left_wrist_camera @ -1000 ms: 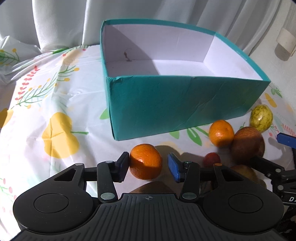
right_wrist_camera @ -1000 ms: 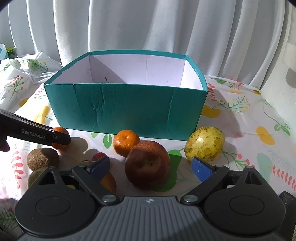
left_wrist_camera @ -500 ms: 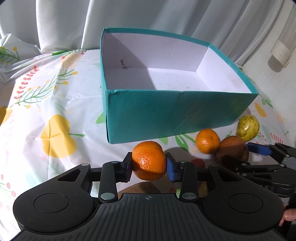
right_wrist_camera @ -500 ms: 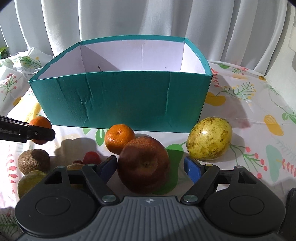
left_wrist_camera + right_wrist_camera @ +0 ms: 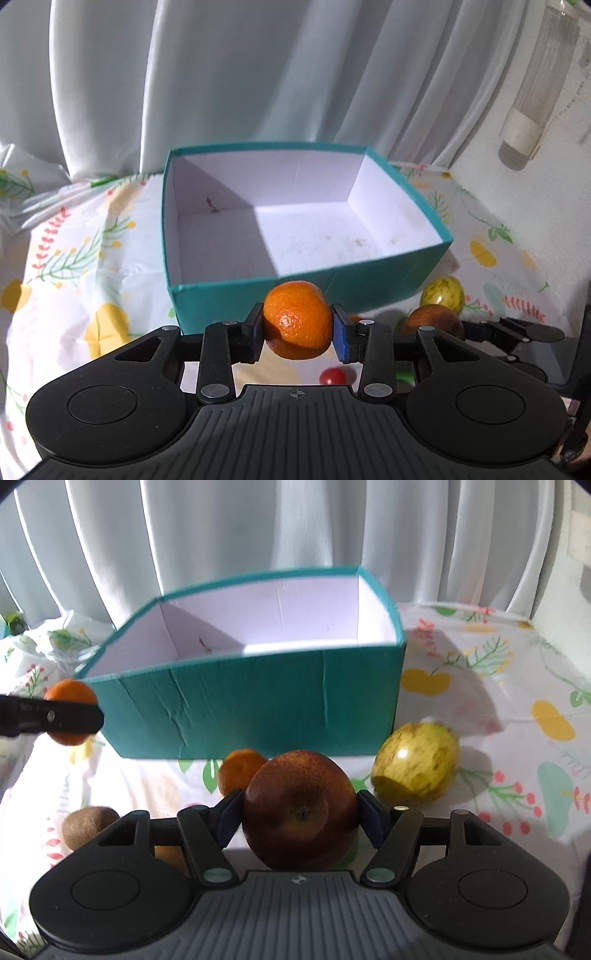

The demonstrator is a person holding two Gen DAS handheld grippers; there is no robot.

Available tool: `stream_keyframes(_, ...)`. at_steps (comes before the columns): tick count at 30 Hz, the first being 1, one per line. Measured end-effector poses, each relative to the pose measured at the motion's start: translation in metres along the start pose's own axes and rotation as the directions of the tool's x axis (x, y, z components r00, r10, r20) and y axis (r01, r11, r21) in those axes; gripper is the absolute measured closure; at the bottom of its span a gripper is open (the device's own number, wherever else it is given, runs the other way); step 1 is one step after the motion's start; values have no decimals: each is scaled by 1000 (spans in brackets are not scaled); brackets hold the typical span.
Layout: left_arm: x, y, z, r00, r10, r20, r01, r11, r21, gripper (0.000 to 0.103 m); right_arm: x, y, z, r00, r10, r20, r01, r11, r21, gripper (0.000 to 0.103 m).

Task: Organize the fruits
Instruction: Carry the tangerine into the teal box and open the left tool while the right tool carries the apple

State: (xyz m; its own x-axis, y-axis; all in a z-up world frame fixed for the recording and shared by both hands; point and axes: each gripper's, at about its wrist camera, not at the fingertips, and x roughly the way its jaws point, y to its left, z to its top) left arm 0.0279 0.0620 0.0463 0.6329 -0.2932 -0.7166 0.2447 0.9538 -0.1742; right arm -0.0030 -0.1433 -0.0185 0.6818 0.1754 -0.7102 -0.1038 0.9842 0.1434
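Left gripper [image 5: 298, 332] fingers clamped on mandarin [image 5: 298, 320], before teal box [image 5: 369, 284]; right gripper [image 5: 300, 821] fingers clamped on apple [image 5: 300, 808]

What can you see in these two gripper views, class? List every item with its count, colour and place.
Box: one, teal outside, white inside, mid-table, nothing in it.
Mandarins: two, orange; held one raised before box, other on cloth.
Apple: one, dark red, in right gripper.
Passion fruit: one, yellow-green, right of apple.
Kiwi: one, brown, left foreground.
Cherry tomato: one, red, on cloth.
Tablecloth: one, white floral.
Curtain: white, behind.
Left gripper: black, blue pads.
Right gripper: same.
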Motion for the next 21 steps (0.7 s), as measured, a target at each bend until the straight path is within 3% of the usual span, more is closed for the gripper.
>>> stream_keyframes(8,15,-10,56,990,102,100,-97,993,-62,63,-35,-1,30,985,17,173,-17,1000,2,37)
stream_keyframes(13,53,-5,63,978,204,45,-199,975,-99,63,-41,2,42,973,20,230,-19,1000,-8,37)
stream_keyframes(21,84,-1,54,968,250,-25,-251,965,-74,63,-38,-7,41,974,11,228,-16,1000,20,37)
